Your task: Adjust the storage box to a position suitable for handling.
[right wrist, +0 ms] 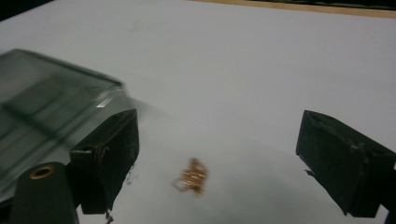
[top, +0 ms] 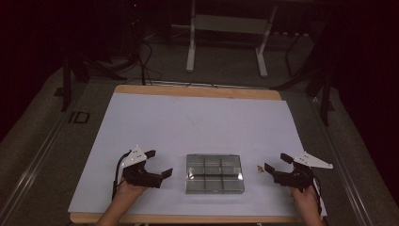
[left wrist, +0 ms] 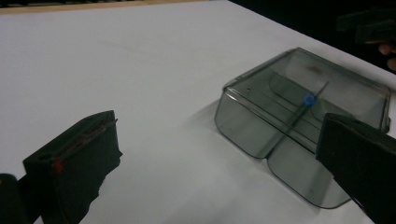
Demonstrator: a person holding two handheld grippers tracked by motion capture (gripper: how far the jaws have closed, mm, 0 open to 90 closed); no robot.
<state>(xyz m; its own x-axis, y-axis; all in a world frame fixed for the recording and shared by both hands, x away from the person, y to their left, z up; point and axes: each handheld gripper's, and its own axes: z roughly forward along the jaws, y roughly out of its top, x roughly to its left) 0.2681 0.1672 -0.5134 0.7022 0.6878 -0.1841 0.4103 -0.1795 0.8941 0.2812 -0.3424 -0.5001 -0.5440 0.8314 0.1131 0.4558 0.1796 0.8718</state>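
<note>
Between the wide-open jaws of the right hand-held gripper (right wrist: 217, 161) a tiny, tangled gold-coloured metal trinket (right wrist: 190, 177) lies on the white bench (right wrist: 261, 60), probably light, limp and slippery, best pinched across its bunched middle, while the left hand-held gripper (left wrist: 210, 154) stands open beside the smoky clear plastic compartment box (left wrist: 299, 116).

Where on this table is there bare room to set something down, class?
The white sheet is bare from the clear compartment box to the far edge. The near strip is crowded: left gripper, box, small gold item, right gripper.
</note>
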